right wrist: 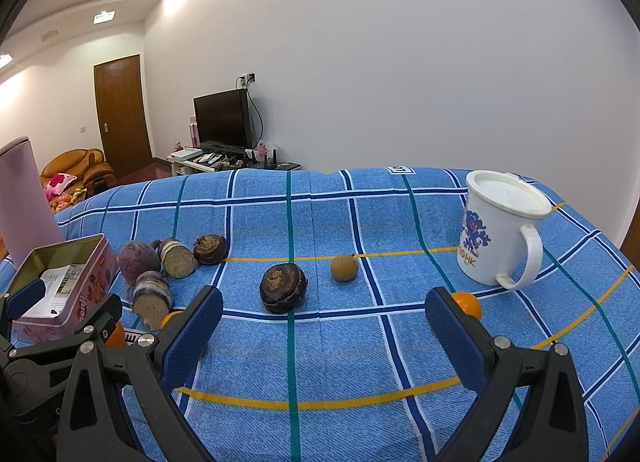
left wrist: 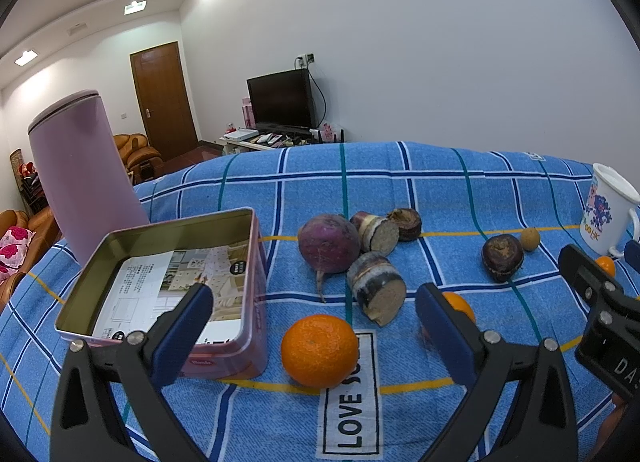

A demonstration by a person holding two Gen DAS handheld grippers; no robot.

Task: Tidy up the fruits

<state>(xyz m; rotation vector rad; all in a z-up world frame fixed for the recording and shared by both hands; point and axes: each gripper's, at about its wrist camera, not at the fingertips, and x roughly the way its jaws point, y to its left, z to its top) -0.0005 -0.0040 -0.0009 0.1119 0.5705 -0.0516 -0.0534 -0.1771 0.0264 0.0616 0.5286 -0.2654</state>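
You held the left gripper (left wrist: pixel 314 324) and right gripper (right wrist: pixel 324 320) wide open and empty, the tangerine (left wrist: pixel 319 351) just beside the tin box (left wrist: pixel 256 262), bare checked cloth (right wrist: pixel 340 362) ahead of the right.

Woven cotton-like blue checked cloth (left wrist: pixel 460 198) looking matt, open tin box (left wrist: pixel 256 262) showing shiny metal walls, printed paper (left wrist: pixel 140 286) lying inside, big orange (left wrist: pixel 319 351) showing dimpled skin, white mug (right wrist: pixel 486 238) shining glossy

A large orange (left wrist: pixel 319 351) lies just right of the open pink tin (left wrist: pixel 168 294); purple radish (left wrist: pixel 329 243) and cut cane pieces (left wrist: pixel 376 289) lie beyond.
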